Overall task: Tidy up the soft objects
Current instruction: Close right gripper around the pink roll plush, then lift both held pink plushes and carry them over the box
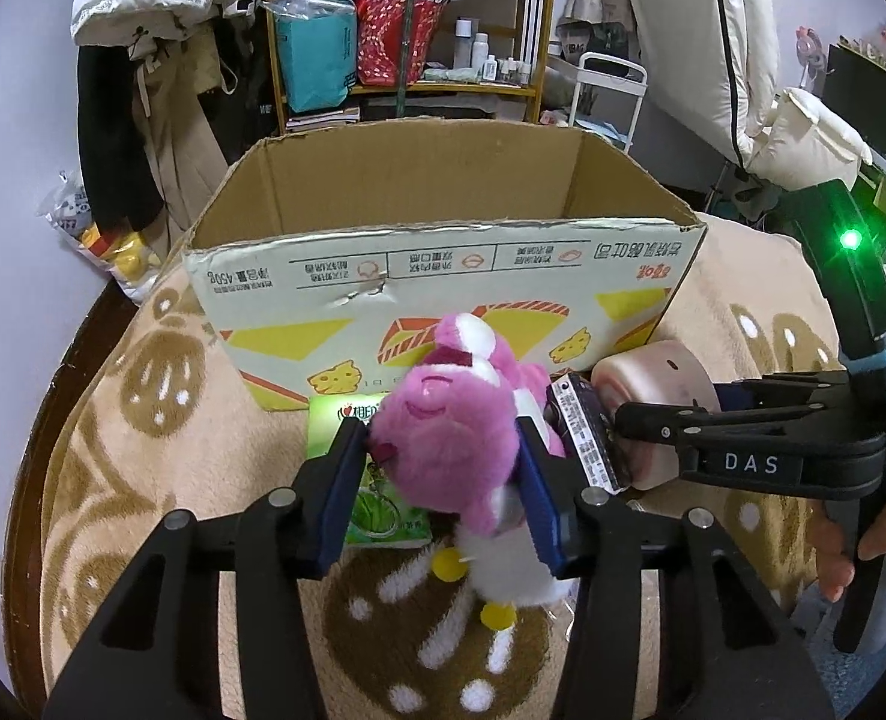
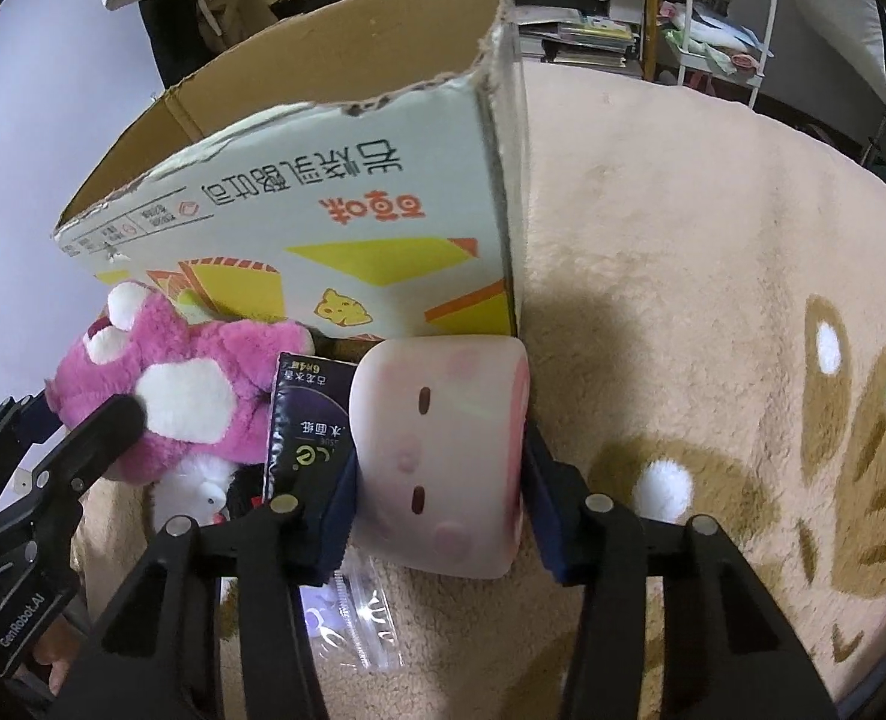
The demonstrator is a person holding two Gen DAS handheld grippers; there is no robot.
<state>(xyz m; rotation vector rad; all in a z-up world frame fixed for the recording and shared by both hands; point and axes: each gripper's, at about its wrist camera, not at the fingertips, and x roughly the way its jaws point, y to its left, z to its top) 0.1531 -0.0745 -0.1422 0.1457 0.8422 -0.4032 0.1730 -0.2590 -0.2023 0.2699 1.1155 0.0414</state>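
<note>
My left gripper point(image 1: 440, 474) is shut on a pink and white plush bear point(image 1: 449, 426), just in front of an open cardboard box point(image 1: 443, 276). The bear also shows at the left of the right wrist view point(image 2: 191, 384). My right gripper point(image 2: 440, 516) is shut on a pale pink squishy cube with a face point(image 2: 443, 456), beside the box's near right corner point(image 2: 491, 180). The cube shows in the left wrist view point(image 1: 653, 384) with the right gripper point(image 1: 629, 432) on it.
A dark tissue pack point(image 2: 305, 420) stands between the two toys. A green packet point(image 1: 377, 510) lies under the bear. A clear plastic bag point(image 2: 359, 618) lies below the cube. All rest on a beige patterned fleece blanket point(image 2: 713, 300). Shelves point(image 1: 407, 30) and hanging coats stand behind.
</note>
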